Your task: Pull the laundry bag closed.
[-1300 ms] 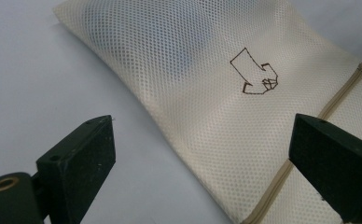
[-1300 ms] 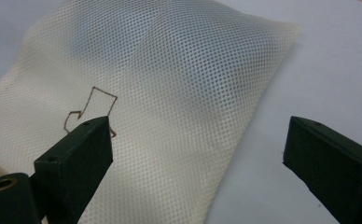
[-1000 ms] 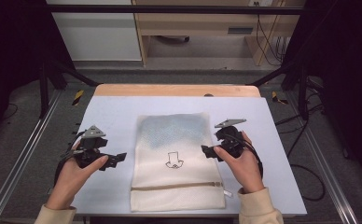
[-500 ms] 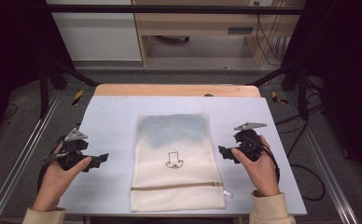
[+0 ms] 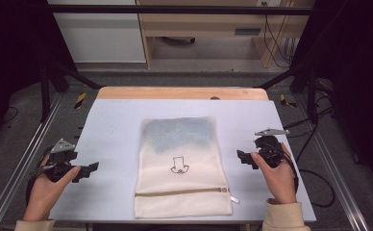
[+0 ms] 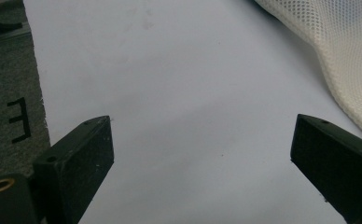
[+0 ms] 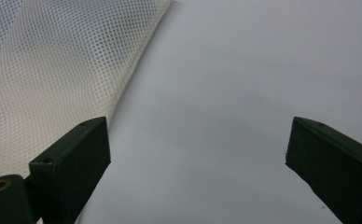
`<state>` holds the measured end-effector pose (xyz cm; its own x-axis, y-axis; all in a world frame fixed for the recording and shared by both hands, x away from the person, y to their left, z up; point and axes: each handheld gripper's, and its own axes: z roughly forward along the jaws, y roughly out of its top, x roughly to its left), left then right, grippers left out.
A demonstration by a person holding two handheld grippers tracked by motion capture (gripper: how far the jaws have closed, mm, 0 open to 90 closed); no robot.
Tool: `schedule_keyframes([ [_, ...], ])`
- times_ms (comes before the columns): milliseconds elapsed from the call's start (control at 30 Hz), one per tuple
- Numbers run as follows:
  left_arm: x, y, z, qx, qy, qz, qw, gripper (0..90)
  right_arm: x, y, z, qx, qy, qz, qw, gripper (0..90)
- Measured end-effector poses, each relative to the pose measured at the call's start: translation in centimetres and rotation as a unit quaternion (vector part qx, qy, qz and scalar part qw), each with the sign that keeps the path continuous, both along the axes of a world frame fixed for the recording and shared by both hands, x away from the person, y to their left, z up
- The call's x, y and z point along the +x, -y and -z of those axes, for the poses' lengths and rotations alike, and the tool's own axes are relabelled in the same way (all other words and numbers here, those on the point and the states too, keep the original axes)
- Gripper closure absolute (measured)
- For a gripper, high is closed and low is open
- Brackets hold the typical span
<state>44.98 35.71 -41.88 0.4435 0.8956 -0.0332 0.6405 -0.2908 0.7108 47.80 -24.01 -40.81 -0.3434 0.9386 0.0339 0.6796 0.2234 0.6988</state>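
Note:
A cream mesh laundry bag [image 5: 180, 163] lies flat in the middle of the white table [image 5: 117, 125], with a small black drawing on it, a zip near its front end and something bluish inside its far half. My left gripper [image 5: 92, 168] is held at the table's left edge, open, well clear of the bag; its own view has bare table between the jaws [image 6: 202, 144] and the bag's mesh [image 6: 342, 51] at upper right. My right gripper [image 5: 241, 158] hovers just right of the bag, open and empty [image 7: 198, 144], with the bag's edge [image 7: 72, 60] by its left jaw.
A wooden strip [image 5: 180, 93] runs along the table's far edge. Metal frame rails [image 5: 21, 159] flank the table on both sides. Cables [image 5: 319, 178] trail on the floor at right. A grey mat with a black letter [image 6: 16, 121] borders the table at left.
Both grippers have drawn away from the bag's sides, the left one out to the table's left edge and the right one a little to the right. The bag has stayed still.

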Motion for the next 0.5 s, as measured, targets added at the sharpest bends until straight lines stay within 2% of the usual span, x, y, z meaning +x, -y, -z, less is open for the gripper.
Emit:
schedule_keyframes([
  [33, 0.0, -0.1, 0.1, 0.003, 0.001, 0.002, 1.0000, 5.3, -0.1, 0.3, 0.1, 0.002, -0.003, 0.002, 1.0000, 7.0],
  [133, 0.1, -0.5, 0.5, 0.024, 0.006, -0.012, 0.9996, 5.4, -0.2, 1.0, 0.7, 0.002, -0.003, 0.011, 0.9999, 7.0],
  [200, 0.1, -0.8, 0.8, 0.010, 0.011, -0.020, 0.9997, 5.1, -0.4, 1.4, 1.1, 0.000, -0.006, 0.016, 0.9999, 6.9],
  [233, 0.0, -0.9, 1.0, 0.010, 0.011, -0.019, 0.9997, 5.1, -0.6, 1.7, 1.4, -0.002, -0.004, 0.019, 0.9998, 6.8],
  [300, -0.2, -0.9, 1.1, 0.015, 0.012, -0.017, 0.9997, 4.8, -0.9, 2.2, 1.8, 0.002, -0.004, 0.027, 0.9996, 6.8],
  [367, -0.5, -0.8, 1.3, 0.013, 0.023, -0.019, 0.9995, 4.8, -1.3, 2.7, 2.3, 0.009, -0.001, 0.033, 0.9994, 6.8],
  [500, -1.4, -0.5, 1.7, 0.022, 0.040, -0.015, 0.9988, 4.6, -2.5, 3.4, 2.8, 0.022, 0.019, 0.038, 0.9989, 6.3],
])
